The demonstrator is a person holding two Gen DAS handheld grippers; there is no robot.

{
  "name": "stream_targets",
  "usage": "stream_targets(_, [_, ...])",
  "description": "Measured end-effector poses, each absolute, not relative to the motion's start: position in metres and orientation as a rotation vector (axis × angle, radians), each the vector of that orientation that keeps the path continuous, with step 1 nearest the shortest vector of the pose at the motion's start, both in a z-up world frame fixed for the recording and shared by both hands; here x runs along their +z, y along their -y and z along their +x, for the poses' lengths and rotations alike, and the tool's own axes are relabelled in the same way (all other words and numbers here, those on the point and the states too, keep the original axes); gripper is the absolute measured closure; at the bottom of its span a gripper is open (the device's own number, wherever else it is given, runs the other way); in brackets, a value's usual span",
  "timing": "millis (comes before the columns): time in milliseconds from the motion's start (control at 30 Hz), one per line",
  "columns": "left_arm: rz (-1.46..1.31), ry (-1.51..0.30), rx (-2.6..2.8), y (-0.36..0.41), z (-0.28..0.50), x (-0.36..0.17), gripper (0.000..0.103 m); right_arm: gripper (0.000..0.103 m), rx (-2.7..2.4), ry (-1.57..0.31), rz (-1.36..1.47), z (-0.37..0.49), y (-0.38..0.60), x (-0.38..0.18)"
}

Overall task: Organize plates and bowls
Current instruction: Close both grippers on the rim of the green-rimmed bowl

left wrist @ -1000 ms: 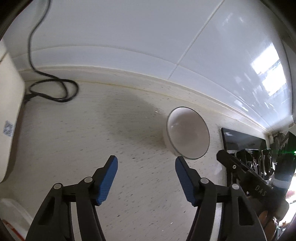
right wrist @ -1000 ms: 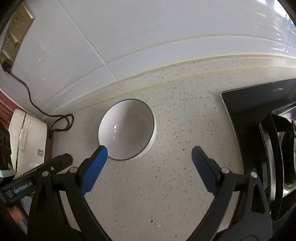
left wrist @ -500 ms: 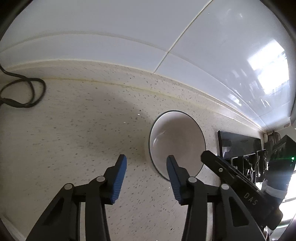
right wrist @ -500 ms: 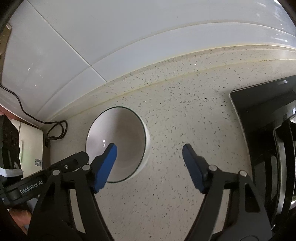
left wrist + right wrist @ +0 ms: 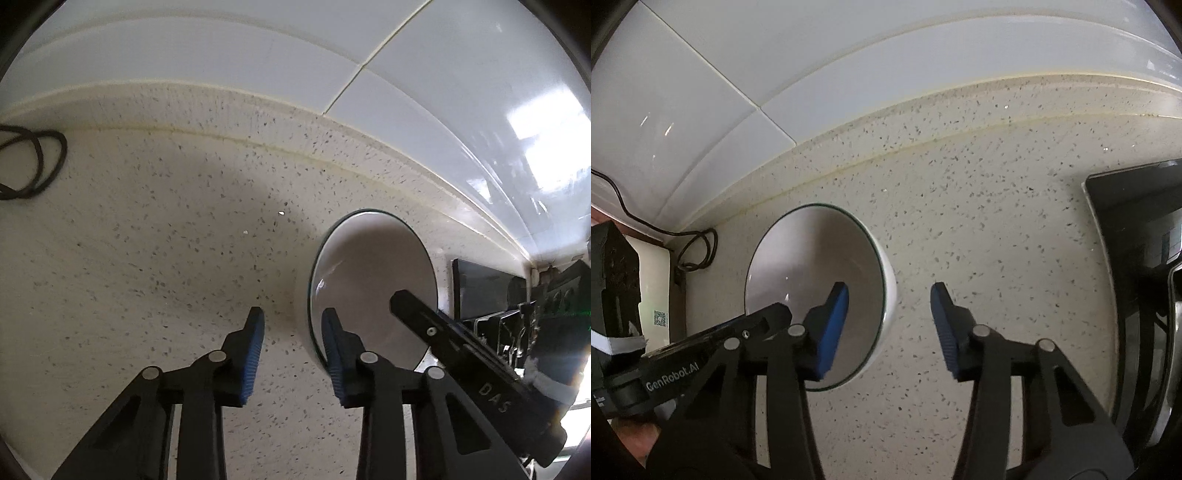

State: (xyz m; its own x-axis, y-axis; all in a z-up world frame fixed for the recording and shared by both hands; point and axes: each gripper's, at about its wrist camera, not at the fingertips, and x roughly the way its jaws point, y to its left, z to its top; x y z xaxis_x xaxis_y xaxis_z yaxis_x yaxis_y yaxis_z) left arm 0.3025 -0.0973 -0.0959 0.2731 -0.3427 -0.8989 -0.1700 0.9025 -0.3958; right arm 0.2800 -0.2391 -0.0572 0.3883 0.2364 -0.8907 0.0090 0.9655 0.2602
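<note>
A white bowl [image 5: 373, 280] with a thin dark rim stands upright on the speckled countertop [image 5: 166, 258]. My left gripper [image 5: 293, 332] straddles its left wall, with one blue pad outside and the other just inside the rim. The jaws are closing, and a gap still shows at the outer pad. My right gripper [image 5: 888, 306] straddles the opposite wall of the bowl [image 5: 812, 266], left pad inside and right pad outside. These jaws are closing too and are not pressing on it. The bowl looks empty.
A black hob [image 5: 1126, 229] lies to the right of the bowl. A looped black cable [image 5: 33, 166] and a white appliance [image 5: 653, 295] are on the left. The white tiled wall [image 5: 258, 55] rises close behind the bowl.
Both grippers have come down and closer to the bowl. Their jaws have narrowed a lot. Each now has one finger inside the rim; before, both were short of the bowl.
</note>
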Motion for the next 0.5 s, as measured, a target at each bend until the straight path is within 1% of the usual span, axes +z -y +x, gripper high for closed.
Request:
stream_targets(33, [-0.464, -1.304, -0.121, 0.098, 0.304, -0.097, 0.072, 0.058, 0.148, -1.168, 0.239, 0.28, 0.239, -0.058])
stream_targets(167, [-0.464, -1.314, -0.129, 0.103, 0.307, -0.1, 0.074, 0.063, 0.161, -1.175, 0.259, 0.279, 0.243, -0.063])
stream_targets(267, [-0.465, -1.322, -0.133, 0.107, 0.311, -0.102, 0.078, 0.07, 0.173, -1.182, 0.272, 0.279, 0.246, -0.066])
stream_targets(333, [-0.467, -1.324, -0.137, 0.111, 0.314, -0.103, 0.081, 0.081, 0.198, -1.185, 0.281, 0.279, 0.245, -0.068])
stream_targets(400, [-0.468, -1.325, -0.147, 0.111, 0.315, -0.103, 0.085, 0.081, 0.209, -1.184, 0.27, 0.278, 0.243, -0.069])
stream_targets(500, [-0.468, -1.326, -0.142, 0.113, 0.317, -0.104, 0.086, 0.081, 0.212, -1.182, 0.268, 0.276, 0.242, -0.069])
